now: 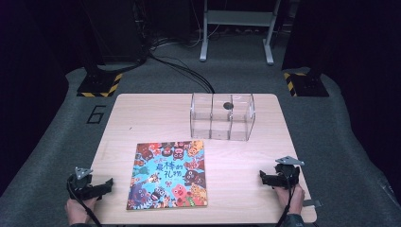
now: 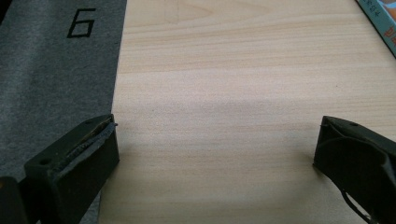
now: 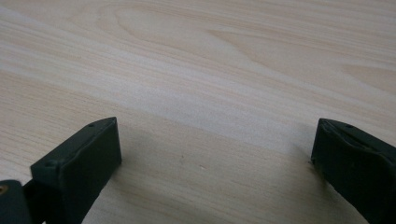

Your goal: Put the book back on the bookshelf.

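Observation:
A colourful picture book (image 1: 168, 175) lies flat on the wooden table (image 1: 142, 118), front and slightly left of centre. A clear plastic divided box (image 1: 222, 116) stands behind it toward the back. My left gripper (image 1: 101, 185) rests at the table's front left corner, left of the book, jaws wide open with nothing between them (image 2: 215, 144). The book's corner (image 2: 380, 23) shows at the upper right of the left gripper view. At the front right, my right gripper (image 1: 267, 178) sits open over bare wood (image 3: 215, 144), well right of the book.
Grey carpet (image 1: 56, 142) with a printed figure 6 (image 1: 96, 114) surrounds the table. Behind it stand a white metal frame (image 1: 236, 23), black cables (image 1: 179, 66) and two stands with yellow-black striped bases (image 1: 99, 85).

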Available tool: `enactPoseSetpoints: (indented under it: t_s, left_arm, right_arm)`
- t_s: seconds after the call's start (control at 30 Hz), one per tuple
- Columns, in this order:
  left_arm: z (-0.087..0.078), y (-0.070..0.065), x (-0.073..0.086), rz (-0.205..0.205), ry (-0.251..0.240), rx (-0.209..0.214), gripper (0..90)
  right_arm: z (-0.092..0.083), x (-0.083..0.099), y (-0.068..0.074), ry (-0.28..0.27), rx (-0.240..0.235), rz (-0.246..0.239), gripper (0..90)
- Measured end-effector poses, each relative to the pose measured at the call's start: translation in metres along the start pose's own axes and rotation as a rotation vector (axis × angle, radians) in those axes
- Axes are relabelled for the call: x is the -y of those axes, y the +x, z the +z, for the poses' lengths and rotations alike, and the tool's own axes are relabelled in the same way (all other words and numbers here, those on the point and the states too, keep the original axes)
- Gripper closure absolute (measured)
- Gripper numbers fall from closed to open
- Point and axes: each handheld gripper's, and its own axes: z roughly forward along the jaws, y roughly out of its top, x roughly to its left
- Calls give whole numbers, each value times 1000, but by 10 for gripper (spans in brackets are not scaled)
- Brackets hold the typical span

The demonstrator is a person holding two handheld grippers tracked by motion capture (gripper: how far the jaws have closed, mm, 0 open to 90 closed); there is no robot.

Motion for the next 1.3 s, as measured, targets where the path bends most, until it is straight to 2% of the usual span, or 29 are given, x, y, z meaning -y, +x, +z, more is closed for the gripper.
enactPoseSetpoints:
  t_s: [0.13,0.27,0.3,0.4,0.47,0.57,0.67,0.77,1.07,1.3]
  left_arm:
    - [-1,0,0,-4,6,6,0]
    - [-2,-5,-4,-15,1,56,1]
    - [-2,-5,-4,-15,1,56,1]
    - [-4,-12,-9,8,-4,75,1]
    - [-7,-21,-14,15,-9,112,1]
    - [-8,-27,-17,19,-25,128,1]
    - [-6,-36,-21,32,-20,166,1]
    - [-2,-51,-25,75,-9,204,1]
    - [9,-75,-27,124,29,257,1]
    - [17,-91,-27,146,41,289,2]
  right_arm:
    - [0,0,-1,5,-3,-10,16]
    - [-1,0,-1,5,-3,-8,17]
    - [-1,0,-1,5,-3,-8,17]
    - [0,0,0,7,0,-6,18]
    - [-1,0,-1,6,0,-10,22]
    - [-1,0,-1,6,-1,-11,23]
    - [-1,0,0,4,-2,-11,27]
    - [-1,0,0,3,-1,-10,28]
    - [-1,1,0,-7,1,-8,34]
    - [-1,1,0,-3,1,-12,39]
